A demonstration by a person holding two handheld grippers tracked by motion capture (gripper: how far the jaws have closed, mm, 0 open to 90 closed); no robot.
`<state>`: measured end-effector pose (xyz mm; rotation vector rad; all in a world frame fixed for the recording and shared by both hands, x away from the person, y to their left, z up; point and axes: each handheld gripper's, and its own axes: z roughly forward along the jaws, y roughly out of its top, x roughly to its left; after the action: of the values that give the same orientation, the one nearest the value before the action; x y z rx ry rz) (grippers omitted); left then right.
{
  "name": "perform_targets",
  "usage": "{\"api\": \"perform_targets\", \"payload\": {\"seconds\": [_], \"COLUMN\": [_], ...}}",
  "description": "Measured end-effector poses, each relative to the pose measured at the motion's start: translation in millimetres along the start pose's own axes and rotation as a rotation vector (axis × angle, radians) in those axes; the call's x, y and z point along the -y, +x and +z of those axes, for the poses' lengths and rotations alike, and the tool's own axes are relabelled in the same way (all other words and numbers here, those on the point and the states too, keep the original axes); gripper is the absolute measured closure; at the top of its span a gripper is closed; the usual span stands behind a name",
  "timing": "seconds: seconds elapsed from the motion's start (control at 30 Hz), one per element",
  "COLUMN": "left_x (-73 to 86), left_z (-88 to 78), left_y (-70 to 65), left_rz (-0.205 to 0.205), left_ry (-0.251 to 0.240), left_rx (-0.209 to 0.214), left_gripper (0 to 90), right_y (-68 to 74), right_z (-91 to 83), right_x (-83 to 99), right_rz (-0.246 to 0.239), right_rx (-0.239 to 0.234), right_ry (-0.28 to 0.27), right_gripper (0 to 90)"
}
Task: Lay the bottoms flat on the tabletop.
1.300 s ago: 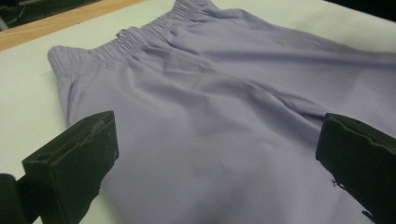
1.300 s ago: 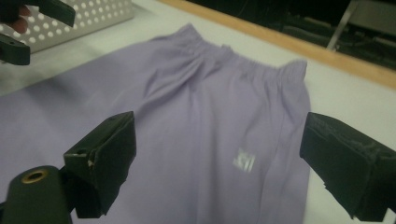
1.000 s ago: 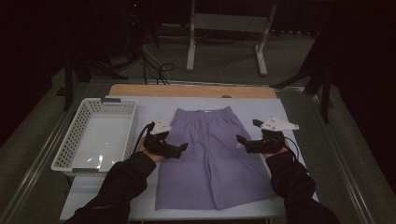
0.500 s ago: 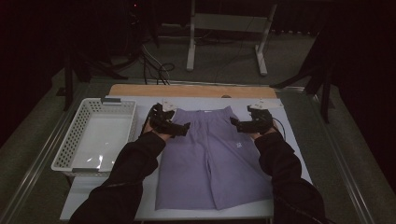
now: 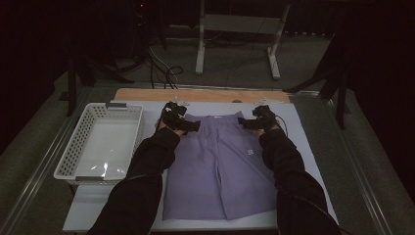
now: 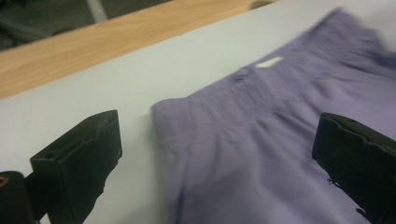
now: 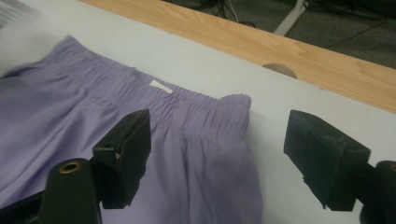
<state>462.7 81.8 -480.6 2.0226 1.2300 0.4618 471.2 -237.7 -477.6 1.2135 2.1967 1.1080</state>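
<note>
The purple shorts [image 5: 220, 166] lie flat on the white sheet [image 5: 303, 127] that covers the table, waistband toward the far wooden edge [image 5: 205, 94] and legs toward the person. In the left gripper view, the left gripper [image 6: 215, 154] has its two black jaws spread wide, one over the bare sheet and one over the cloth, with the waistband's corner between them and no pad pressing on it. In the right gripper view, the right gripper [image 7: 217, 158] straddles the other waistband corner; its jaws have just been closing a little but stand well apart, the gathered corner between them and untouched. A small white label [image 7: 160, 86] sits inside the waistband. From the high view, both black-sleeved forearms reach up along the sides of the shorts. A white perforated basket [image 5: 73, 147] stands to the left of the shorts, on the sheet.
</note>
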Motion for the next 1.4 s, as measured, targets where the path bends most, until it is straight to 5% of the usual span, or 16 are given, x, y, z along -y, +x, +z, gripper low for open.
{"api": "perform_targets", "payload": {"seconds": [0.17,0.23,0.3,0.5,0.7,0.77,0.9,1.03,1.2,1.4], "left_x": [2.4,2.9,2.6,4.0,10.3,12.1,12.2,14.4,7.1,-12.4], "left_z": [18.3,22.1,24.7,33.4,39.1,41.7,47.0,52.5,50.6,42.2], "left_y": [9.2,12.7,14.5,23.1,28.8,29.8,26.1,25.3,19.3,6.6], "left_rz": [0.003,-0.033,-0.044,-0.07,-0.085,-0.089,-0.077,-0.08,-0.027,0.068], "left_ry": [0.047,0.037,0.029,0.06,0.059,0.056,0.046,0.057,0.027,-0.084], "left_rx": [-0.021,-0.013,-0.003,-0.037,-0.035,-0.025,-0.005,0.063,0.049,-0.024], "left_gripper": [7.3,11.0,15.8,20.7,32.0,34.6,42.9,57.8,83.3,84.2], "right_y": [-4.1,-5.3,-7.4,-11.3,-18.3,-21.8,-22.6,-22.7,-24.7,-33.7], "right_z": [19.3,26.7,31.9,45.3,45.6,43.0,40.4,38.6,35.6,31.8], "right_x": [-1.4,-0.2,1.2,5.1,7.3,7.6,8.7,10.0,9.5,0.5], "right_rz": [0.04,0.05,0.028,0.059,0.005,0.028,-0.023,-0.026,-0.021,0.015], "right_rx": [0.003,0.007,0.013,-0.01,-0.004,-0.011,0.044,0.039,0.042,0.089], "right_ry": [0.026,0.048,0.067,0.105,0.145,0.138,0.16,0.144,0.143,0.093], "right_gripper": [23.6,24.6,35.9,42.6,84.6,85.7,85.8,85.8,85.8,85.8]}}
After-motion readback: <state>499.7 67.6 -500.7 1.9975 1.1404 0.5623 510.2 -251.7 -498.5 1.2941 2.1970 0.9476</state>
